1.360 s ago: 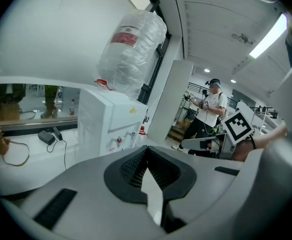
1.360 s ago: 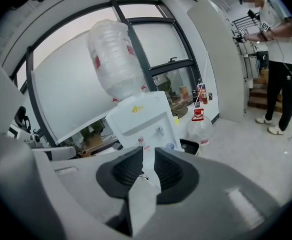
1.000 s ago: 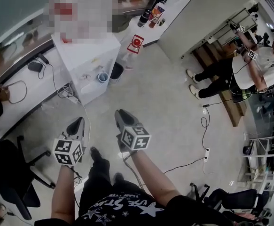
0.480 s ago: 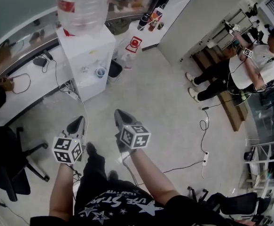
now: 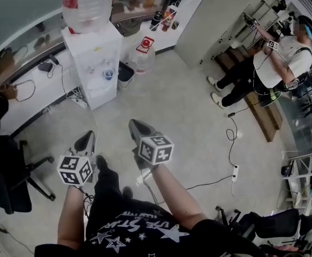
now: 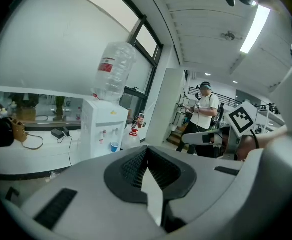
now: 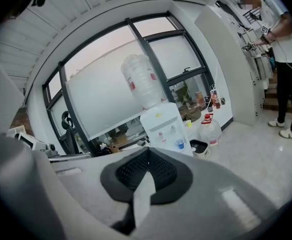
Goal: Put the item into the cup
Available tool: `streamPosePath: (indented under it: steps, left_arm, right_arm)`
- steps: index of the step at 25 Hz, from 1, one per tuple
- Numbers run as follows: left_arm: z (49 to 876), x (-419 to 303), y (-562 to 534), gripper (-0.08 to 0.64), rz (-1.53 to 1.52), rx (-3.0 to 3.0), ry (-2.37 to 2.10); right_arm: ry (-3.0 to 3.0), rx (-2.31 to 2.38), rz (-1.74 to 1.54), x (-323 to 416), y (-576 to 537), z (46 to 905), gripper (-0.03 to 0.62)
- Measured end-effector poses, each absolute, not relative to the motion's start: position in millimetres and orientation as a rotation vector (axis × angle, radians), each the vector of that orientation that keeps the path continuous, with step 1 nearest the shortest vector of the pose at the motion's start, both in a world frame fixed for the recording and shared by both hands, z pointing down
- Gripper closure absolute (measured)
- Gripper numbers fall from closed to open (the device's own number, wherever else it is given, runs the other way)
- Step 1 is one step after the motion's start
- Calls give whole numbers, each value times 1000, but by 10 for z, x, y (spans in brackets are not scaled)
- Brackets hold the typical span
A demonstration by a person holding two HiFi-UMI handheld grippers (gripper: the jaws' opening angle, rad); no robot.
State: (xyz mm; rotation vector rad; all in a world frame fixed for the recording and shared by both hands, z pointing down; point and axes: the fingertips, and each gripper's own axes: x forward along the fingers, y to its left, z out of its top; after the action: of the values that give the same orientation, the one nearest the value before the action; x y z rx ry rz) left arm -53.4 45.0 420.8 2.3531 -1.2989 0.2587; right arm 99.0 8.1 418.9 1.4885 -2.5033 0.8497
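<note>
A small blue cup [image 5: 108, 74] stands in the tap bay of a white water dispenser [image 5: 94, 52] with a big bottle on top. The cup [image 6: 114, 146] shows small and far off in the left gripper view, and the cup [image 7: 180, 144] likewise in the right gripper view. My left gripper [image 5: 86, 141] and right gripper [image 5: 135, 126] are held low over the floor, well short of the dispenser, and point toward it. Both are shut, jaws pressed together, with nothing between them [image 6: 146, 156] [image 7: 147, 160]. No loose item is in sight.
A water jug [image 5: 143, 55] and a black bin [image 5: 126, 74] stand on the floor right of the dispenser. A white counter [image 5: 30, 98] with cables runs along the left, with a black office chair [image 5: 8, 175] near it. Another person [image 5: 268, 63] stands at the far right; a cable and power strip [image 5: 234, 171] lie on the floor.
The dispenser and cup have slid a little up in the head view as the view shifted. Both grippers stay shut and keep the same pose.
</note>
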Motion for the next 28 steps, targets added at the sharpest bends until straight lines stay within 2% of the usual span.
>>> streamPosePath:
  steps: [8,28]
  left_arm:
    - [4021,-338,880,554,234,2376,-1312]
    - [3731,-153,1629,554,214,2425,-1350]
  right_arm:
    - [-2546,1460,842,1160,586,4030,592]
    - [-2639,1292,752,1016,1329,3826,593]
